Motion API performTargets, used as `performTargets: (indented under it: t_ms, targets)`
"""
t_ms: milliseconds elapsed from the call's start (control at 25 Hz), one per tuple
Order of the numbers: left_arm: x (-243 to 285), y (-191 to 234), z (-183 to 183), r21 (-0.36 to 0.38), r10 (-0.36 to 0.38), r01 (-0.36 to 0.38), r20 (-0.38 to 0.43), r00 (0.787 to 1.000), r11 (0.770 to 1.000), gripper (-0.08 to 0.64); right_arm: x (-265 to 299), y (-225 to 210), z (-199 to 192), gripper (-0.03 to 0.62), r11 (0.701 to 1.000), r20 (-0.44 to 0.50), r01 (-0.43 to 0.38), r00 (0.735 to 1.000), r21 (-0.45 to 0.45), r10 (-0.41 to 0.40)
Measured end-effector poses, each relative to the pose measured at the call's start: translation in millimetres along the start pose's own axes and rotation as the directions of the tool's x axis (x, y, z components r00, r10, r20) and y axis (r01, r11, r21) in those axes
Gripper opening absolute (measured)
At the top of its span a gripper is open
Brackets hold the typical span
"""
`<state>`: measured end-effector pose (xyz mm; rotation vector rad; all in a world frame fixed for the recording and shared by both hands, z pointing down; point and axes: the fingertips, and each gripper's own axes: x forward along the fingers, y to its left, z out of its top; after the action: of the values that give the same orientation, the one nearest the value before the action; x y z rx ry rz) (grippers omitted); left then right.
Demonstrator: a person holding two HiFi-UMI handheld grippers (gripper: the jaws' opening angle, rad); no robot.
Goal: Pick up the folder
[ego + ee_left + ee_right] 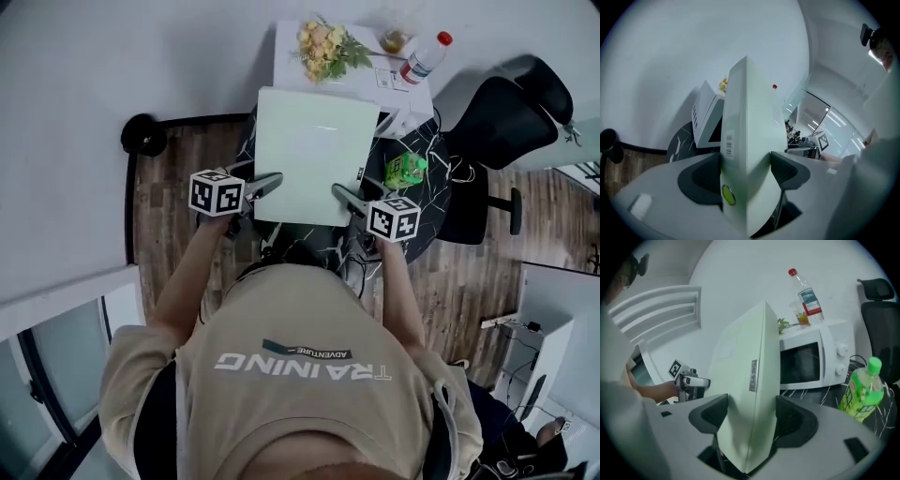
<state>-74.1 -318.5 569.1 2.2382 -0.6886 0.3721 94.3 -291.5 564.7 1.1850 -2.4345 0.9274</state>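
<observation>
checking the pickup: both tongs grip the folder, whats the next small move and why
Probably lift both ends together, level: the left tongs and right tongs each clamp a side of the folder, with the microwave and green bottle close by.

Folder (315, 155) smooth pale plastic, slight sheen; floor (164, 225) wood-grain; table (427, 197) glossy marble-look.

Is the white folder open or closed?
Closed. The folder is one flat slab, pinched shut by the left gripper and right gripper.
</observation>
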Motion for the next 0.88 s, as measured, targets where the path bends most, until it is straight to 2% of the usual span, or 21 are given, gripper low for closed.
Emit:
performTargets:
  t_ms: [200,440,680,880]
  targets:
    - [-18,-16,40,0.076,0.011,-0.017,0.079,0.997,0.997,0.314,-10,15,44,0.284,0.997,0.090,0.000,0.996,-0.080,0.007]
    - [-33,-33,86,0.172,-0.008,-0.020,0.159,0.987,0.985,0.316,-24,26,91,0.284,0.984,0.184,0.024,0.983,-0.179,0.009]
    - [-60,-56,124,0.310,-0.004,-0.073,0.239,0.971,0.948,0.316,-37,49,129,0.284,0.957,0.244,0.050,0.969,-0.285,0.022]
    - [-76,-71,152,0.369,-0.023,-0.095,0.304,0.952,0.924,0.318,-49,62,160,0.284,0.939,0.307,0.076,0.951,-0.335,0.032]
